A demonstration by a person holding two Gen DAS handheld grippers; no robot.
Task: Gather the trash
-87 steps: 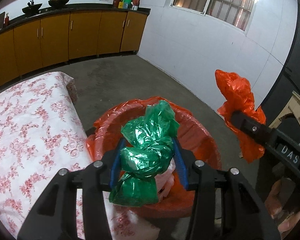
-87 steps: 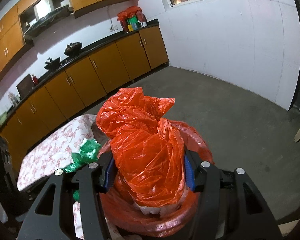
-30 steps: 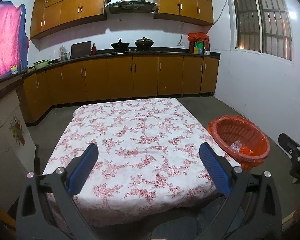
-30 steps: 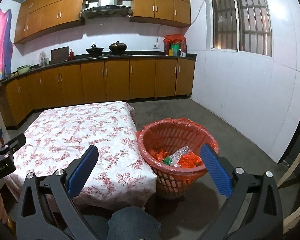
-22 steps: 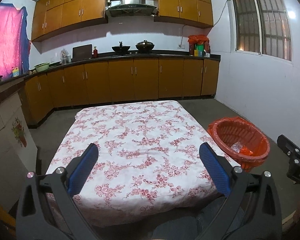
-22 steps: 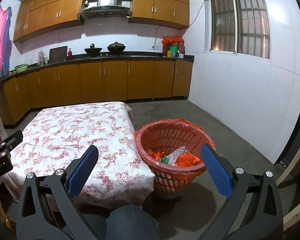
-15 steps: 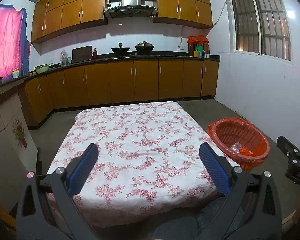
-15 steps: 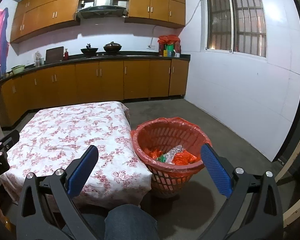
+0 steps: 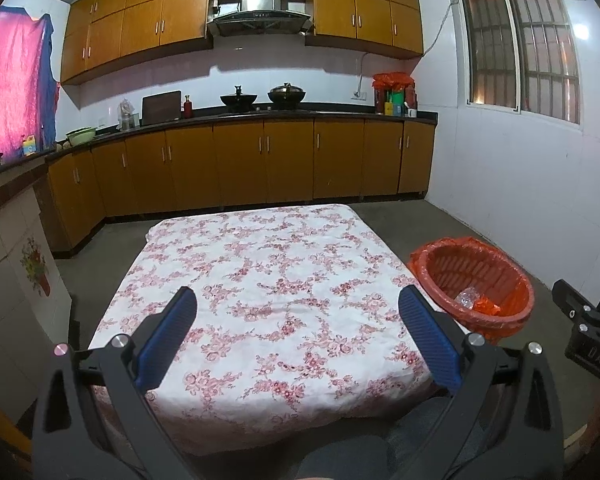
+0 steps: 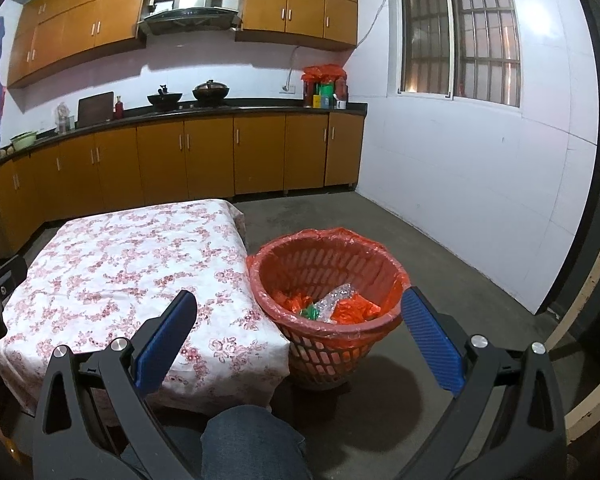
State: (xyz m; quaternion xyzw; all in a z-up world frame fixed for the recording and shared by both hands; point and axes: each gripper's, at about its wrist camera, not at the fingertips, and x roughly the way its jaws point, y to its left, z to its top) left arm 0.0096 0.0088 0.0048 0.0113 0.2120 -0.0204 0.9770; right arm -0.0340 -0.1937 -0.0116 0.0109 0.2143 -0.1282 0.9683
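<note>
Basket (image 10: 324, 344) holds bagged trash (image 10: 328, 306).

Only one readable marking: white raised letters reading roughly "DAS" are showing on the black plastic body of the right gripper (image 9: 592, 354), at the right edge of the left wrist view; last letter is looking unclear. Small yellow and green packages (image 10: 324, 98) are sitting on the dark countertop by the window, print too small to read. A small yellow-blue carton (image 9: 29, 146) is standing on the left counter end, label illegible. Nothing readable is appearing on the floral tablecloth, orange basket or cabinets.
</note>
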